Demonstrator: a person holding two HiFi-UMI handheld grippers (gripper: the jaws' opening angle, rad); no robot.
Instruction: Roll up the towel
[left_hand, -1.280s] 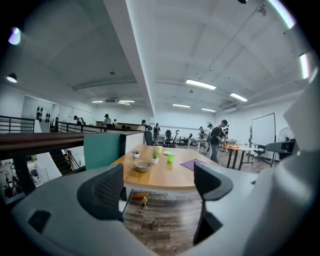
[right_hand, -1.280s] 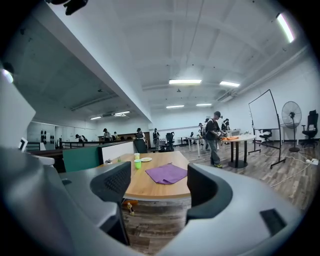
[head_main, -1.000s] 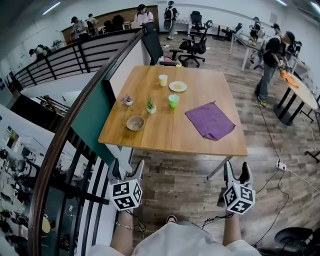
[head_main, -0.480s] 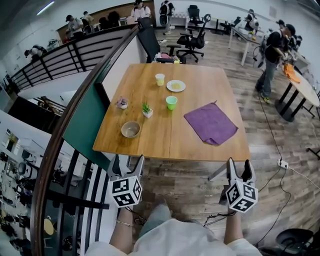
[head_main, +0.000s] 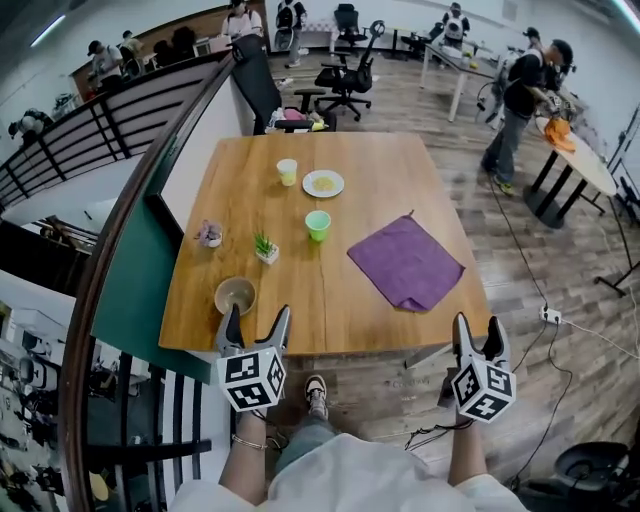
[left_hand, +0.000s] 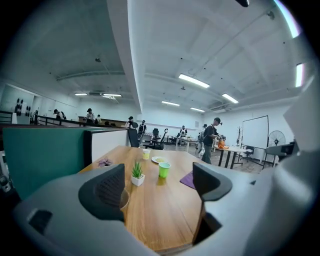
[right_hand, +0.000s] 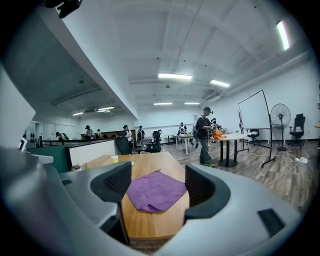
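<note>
Purple towel (right_hand: 155, 192) whole, right gripper view

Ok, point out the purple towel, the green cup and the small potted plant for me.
purple towel (head_main: 405, 262), head view, middle of the cloth.
green cup (head_main: 318, 224), head view, its open top.
potted plant (head_main: 264, 243), head view, its green leaves.

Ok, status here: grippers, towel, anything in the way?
Left hand-held gripper open, empty. Right hand-held gripper open, empty, short of towel. Towel flat, unrolled on table. Nothing on it.
</note>
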